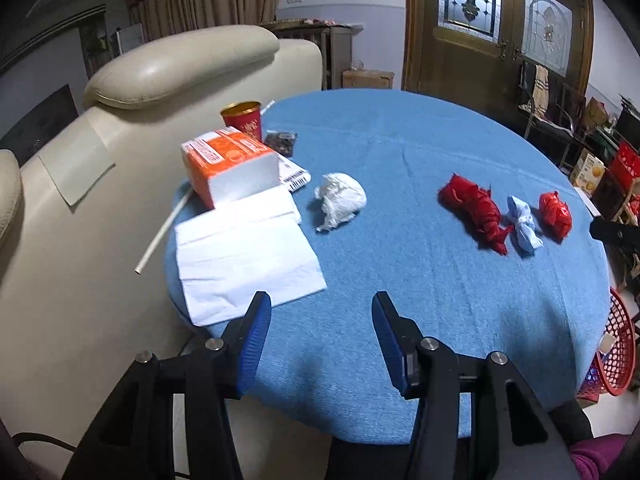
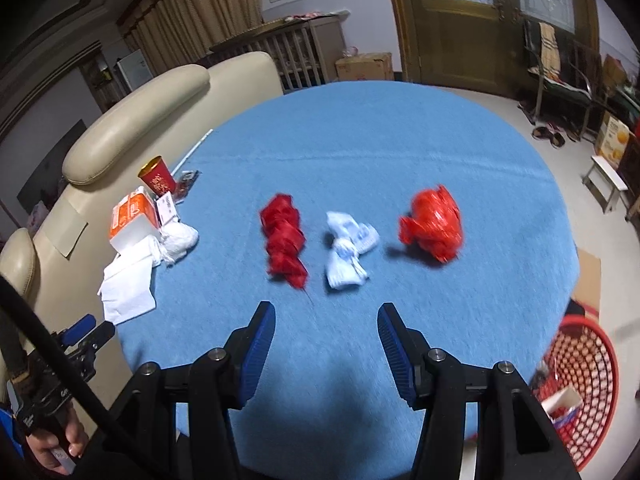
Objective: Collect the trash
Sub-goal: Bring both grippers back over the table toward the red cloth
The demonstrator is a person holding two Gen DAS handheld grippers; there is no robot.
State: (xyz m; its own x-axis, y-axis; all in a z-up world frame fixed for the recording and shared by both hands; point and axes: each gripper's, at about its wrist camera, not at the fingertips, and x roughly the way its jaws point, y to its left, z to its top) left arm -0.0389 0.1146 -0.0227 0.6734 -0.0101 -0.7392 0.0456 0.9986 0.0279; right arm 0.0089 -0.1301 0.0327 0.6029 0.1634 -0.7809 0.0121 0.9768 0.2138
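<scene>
Trash mid-frame on the desk (image 2: 360, 140): two red bags (image 2: 284, 238) (image 2: 434, 224), one blue-white wad (image 2: 348, 248); both tools (image 1: 320, 320) (image 2: 326, 326) spread, empty.

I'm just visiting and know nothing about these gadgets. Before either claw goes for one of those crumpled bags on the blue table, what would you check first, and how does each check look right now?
1. Right gripper open and empty: ok, its jaws stand wide apart with nothing between them.
2. Left gripper open and empty: ok.
3. Trash in plain sight: ok. The long red bag, the pale blue bag and the round red bag lie apart on the blue tablecloth.
4. Clear path to the pale blue bag: ok, only bare cloth lies ahead of the right gripper.
5. Red basket within reach: cannot tell; it sits below the table edge at the right.
6. Sharp picture: not ok, the right wrist view is blurred.
</scene>
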